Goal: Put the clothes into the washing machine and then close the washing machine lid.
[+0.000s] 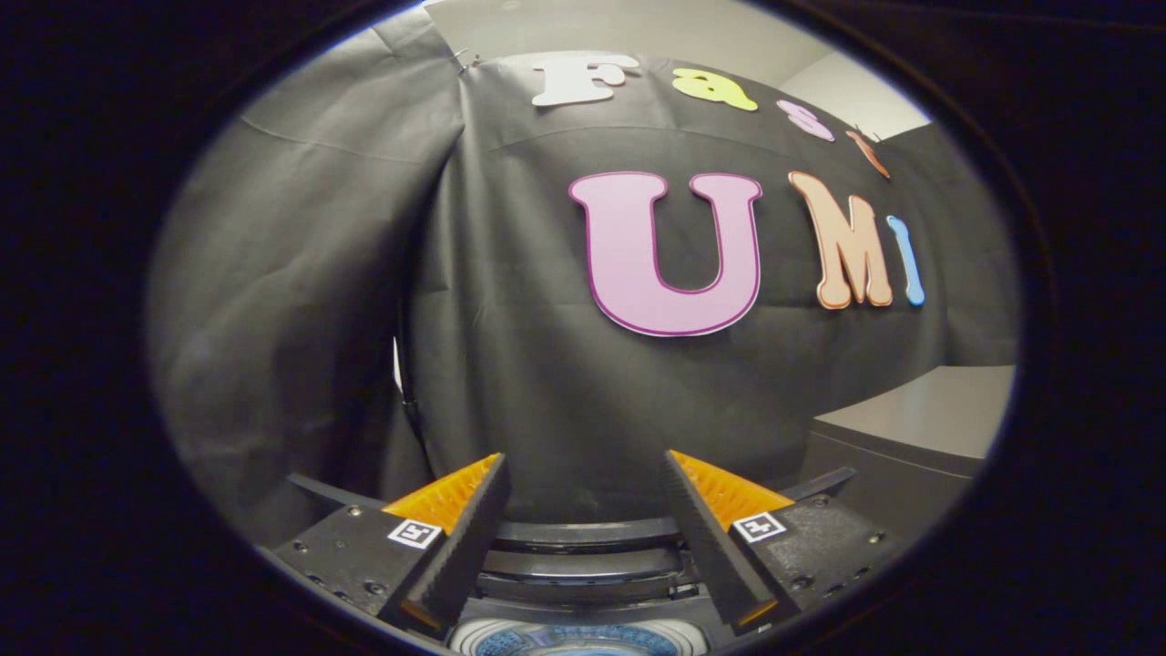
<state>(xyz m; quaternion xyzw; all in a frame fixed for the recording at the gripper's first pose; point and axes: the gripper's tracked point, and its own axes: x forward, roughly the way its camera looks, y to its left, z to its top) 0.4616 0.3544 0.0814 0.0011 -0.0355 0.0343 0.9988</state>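
Observation:
My gripper (583, 460) is open, its two fingers spread wide with nothing between them, and it points at the black cloth wall. Low down between the fingers I see the top of the washing machine (583, 560): dark curved bands that look like the rear of its lid or rim, and below them a round white-ringed part with a bluish centre (578, 640). I cannot tell whether the lid is up or down. No clothes are in view.
The booth's black cloth wall (547, 392) hangs close ahead, folded at a corner on the left. A grey flat-topped cabinet or table (920, 415) stands to the right beyond the right finger.

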